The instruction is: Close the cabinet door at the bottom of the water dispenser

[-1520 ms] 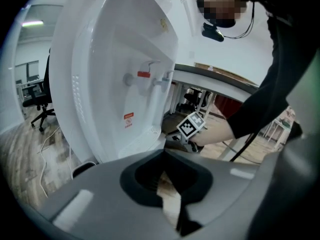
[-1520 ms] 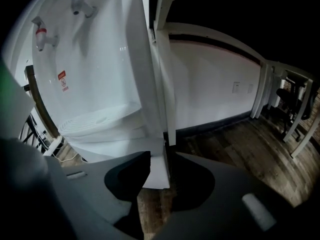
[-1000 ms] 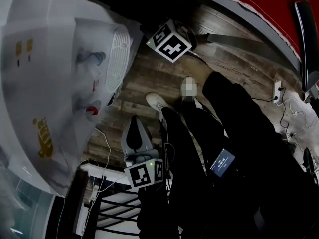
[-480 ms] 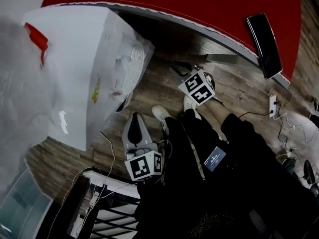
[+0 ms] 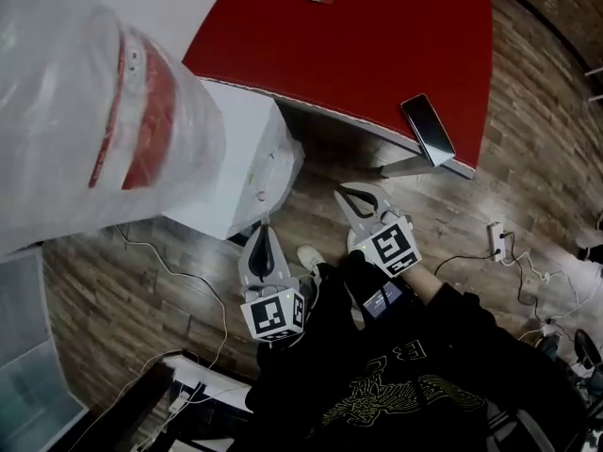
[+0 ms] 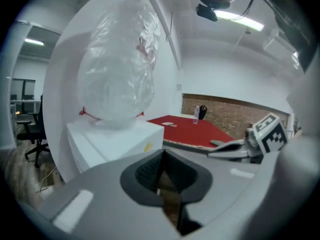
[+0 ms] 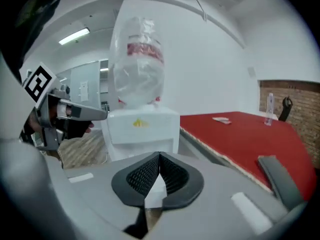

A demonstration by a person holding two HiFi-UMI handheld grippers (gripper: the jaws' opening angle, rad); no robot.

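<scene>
The white water dispenser (image 5: pixel 240 158) stands on the wood floor at left, topped by a plastic-wrapped bottle (image 5: pixel 85 111). Its bottom cabinet door shows in no view. My left gripper (image 5: pixel 266 226) hovers just in front of the dispenser's lower front, jaws together with nothing in them. My right gripper (image 5: pixel 345 194) is to its right, apart from the dispenser; its jaws are closing and hold nothing. In the left gripper view the gripper (image 6: pixel 161 154) points past the dispenser (image 6: pixel 115 139). In the right gripper view the gripper (image 7: pixel 160 156) faces the dispenser (image 7: pixel 142 126), with its tips touching.
A red table (image 5: pixel 358 45) with a phone (image 5: pixel 429 128) on it stands behind the dispenser. A power strip (image 5: pixel 495 240) and cables lie on the floor at right. A black rack (image 5: pixel 160 408) is at lower left, and a white cable (image 5: pixel 179 262) runs beside it.
The head camera has risen and now looks down on the dispenser and table. Both grippers have lifted away from the floor, and the right one has drawn in beside the left.
</scene>
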